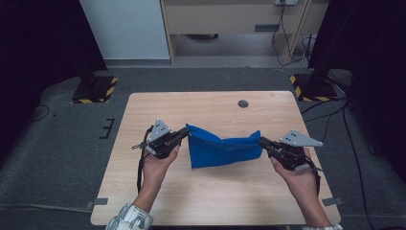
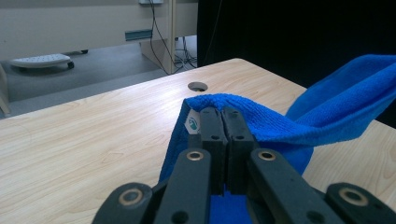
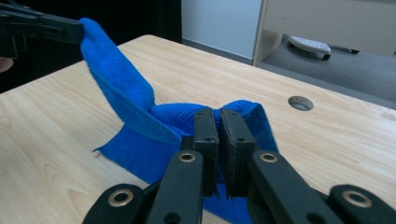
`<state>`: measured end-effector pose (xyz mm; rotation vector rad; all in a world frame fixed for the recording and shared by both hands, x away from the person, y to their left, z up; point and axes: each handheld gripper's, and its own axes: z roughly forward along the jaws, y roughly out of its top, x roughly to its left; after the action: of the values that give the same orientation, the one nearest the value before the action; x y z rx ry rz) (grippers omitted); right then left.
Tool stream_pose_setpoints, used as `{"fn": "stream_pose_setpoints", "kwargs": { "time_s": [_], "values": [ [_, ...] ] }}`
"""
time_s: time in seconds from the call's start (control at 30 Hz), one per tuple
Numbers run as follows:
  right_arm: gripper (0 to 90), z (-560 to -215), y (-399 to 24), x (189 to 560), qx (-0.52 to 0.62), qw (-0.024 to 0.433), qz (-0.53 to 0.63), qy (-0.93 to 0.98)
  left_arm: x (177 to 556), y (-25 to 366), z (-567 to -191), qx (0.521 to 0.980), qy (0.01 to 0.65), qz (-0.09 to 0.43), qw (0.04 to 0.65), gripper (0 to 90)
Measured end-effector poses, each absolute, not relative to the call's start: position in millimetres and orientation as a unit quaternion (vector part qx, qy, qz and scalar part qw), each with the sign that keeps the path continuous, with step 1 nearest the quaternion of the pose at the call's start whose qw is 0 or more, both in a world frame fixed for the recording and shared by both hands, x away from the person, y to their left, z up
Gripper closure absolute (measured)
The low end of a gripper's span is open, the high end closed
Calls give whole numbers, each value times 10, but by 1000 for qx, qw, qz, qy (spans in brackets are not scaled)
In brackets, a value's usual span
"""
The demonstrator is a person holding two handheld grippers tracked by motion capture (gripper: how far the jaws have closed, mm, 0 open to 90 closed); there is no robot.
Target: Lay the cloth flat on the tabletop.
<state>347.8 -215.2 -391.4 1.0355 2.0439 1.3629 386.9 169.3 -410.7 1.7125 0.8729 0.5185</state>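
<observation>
The blue cloth (image 1: pixel 222 149) hangs over the middle of the desk (image 1: pixel 143 110), its lower edge sagging onto the wood. The left gripper (image 1: pixel 183 133) pinches its nine o'clock corner, the right gripper (image 1: pixel 262 142) its three o'clock corner, fingers pressed tight.

Light wood-grain table (image 1: pixel 210 191) with a round cable hole (image 1: pixel 243 103) near its far edge; grey carpet floor (image 1: pixel 62 158); two black stand bases edged in yellow-black hazard tape (image 1: pixel 95 89), one off each far corner; pale wooden cabinet (image 1: pixel 230 19) at the back wall, cables (image 1: pixel 287 43) trailing beside it; white wheeled footrest (image 2: pixel 42 60) on the floor
</observation>
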Motion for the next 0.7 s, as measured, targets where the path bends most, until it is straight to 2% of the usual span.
{"fn": "stream_pose_setpoints", "kwargs": {
  "time_s": [0.13,0.27,0.7],
  "values": [
    [856,-3794,-2149,3403,371,239,496,748,3828,1701,-4024,730,363,226,534,883],
    [854,-3771,-2145,3541,375,244,489,748,3950,1654,-3988,739,367,233,515,883],
    [850,-4183,-2200,4258,410,234,459,753,4473,1488,-4255,747,398,236,477,882]
  ]
}}
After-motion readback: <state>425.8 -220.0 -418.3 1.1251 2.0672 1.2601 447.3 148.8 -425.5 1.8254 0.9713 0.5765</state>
